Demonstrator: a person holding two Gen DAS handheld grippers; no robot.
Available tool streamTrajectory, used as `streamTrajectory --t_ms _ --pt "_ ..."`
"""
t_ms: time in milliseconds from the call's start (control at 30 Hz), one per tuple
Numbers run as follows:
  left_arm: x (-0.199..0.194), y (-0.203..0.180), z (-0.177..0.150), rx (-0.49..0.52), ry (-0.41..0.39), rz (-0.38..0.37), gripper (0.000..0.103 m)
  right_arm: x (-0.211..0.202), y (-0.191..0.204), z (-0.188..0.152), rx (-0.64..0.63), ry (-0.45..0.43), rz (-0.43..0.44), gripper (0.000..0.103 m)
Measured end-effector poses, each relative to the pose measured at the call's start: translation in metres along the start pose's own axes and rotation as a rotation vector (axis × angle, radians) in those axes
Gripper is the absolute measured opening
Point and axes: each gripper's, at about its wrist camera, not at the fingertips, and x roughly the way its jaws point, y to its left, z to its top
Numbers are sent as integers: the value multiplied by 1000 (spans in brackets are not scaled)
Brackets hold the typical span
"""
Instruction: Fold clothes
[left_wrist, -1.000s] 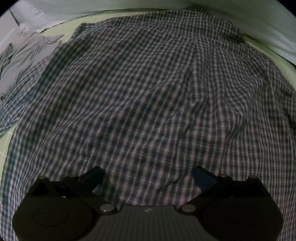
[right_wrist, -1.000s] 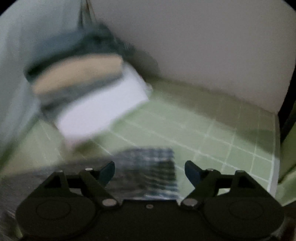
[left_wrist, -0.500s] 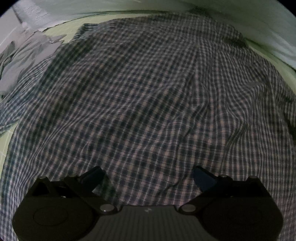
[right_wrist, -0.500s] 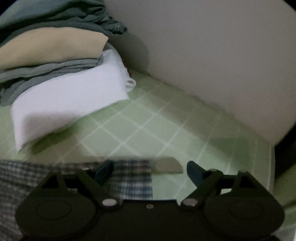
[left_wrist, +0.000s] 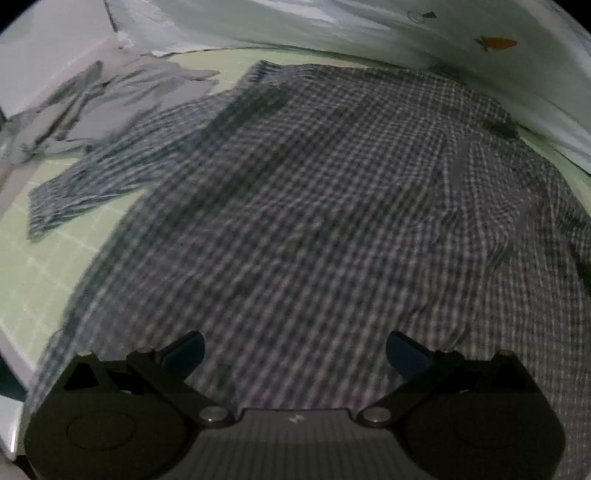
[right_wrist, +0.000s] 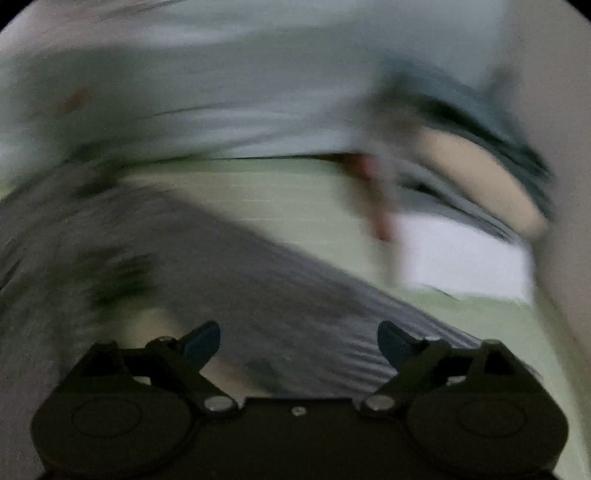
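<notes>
Green gridded mat (left_wrist: 44, 258), checked shirt (left_wrist: 314, 221) spread flat; both grippers (left_wrist: 293, 354) (right_wrist: 298, 341) agape, empty. Probably sleeve (left_wrist: 85, 184) fold next.

Home laundry spot; folded clothes stack (right_wrist: 469, 221); green gridded mat (left_wrist: 37, 266).

Dim light throughout; right wrist view heavily motion-blurred, both fisheye-curved with dark corners.

Green gridded mat (left_wrist: 44, 266) bears checked shirt (left_wrist: 314, 206), grey garment (left_wrist: 122, 99).
</notes>
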Motion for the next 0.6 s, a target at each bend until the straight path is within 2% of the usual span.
streamTrajectory --t_ms 67,100,167,200,233,267,300,333,433,533,567,600 --pt "-7 9 -6 3 2 19 103 10 0 2 -8 13 -16 92" --pt "-11 14 -9 4 3 29 103 14 0 3 -12 19 -23 88" --pt "-21 23 -15 6 4 56 103 24 -1 4 -20 32 -39 68" --pt "-27 29 -18 5 1 67 103 29 -1 5 -24 39 -47 46" --pt "-32 34 -20 2 1 77 103 33 -1 6 -28 45 -55 30" --pt "-37 39 -22 -4 2 88 103 38 -1 7 -33 52 -62 24" --pt "-42 46 -24 -13 4 100 103 43 -1 8 -37 58 -70 11" --pt "-47 52 -27 -21 7 113 103 48 -2 9 -41 65 -78 6" --pt "-57 71 -31 -42 17 152 103 62 -2 11 -51 84 -102 4" --pt "-63 87 -33 -41 25 186 103 75 -23 19 45 113 -151 6" --pt "-65 92 -32 -40 26 194 103 77 -29 20 76 124 -155 11" --pt "-65 96 -30 -43 26 199 103 76 -31 21 102 131 -162 34"
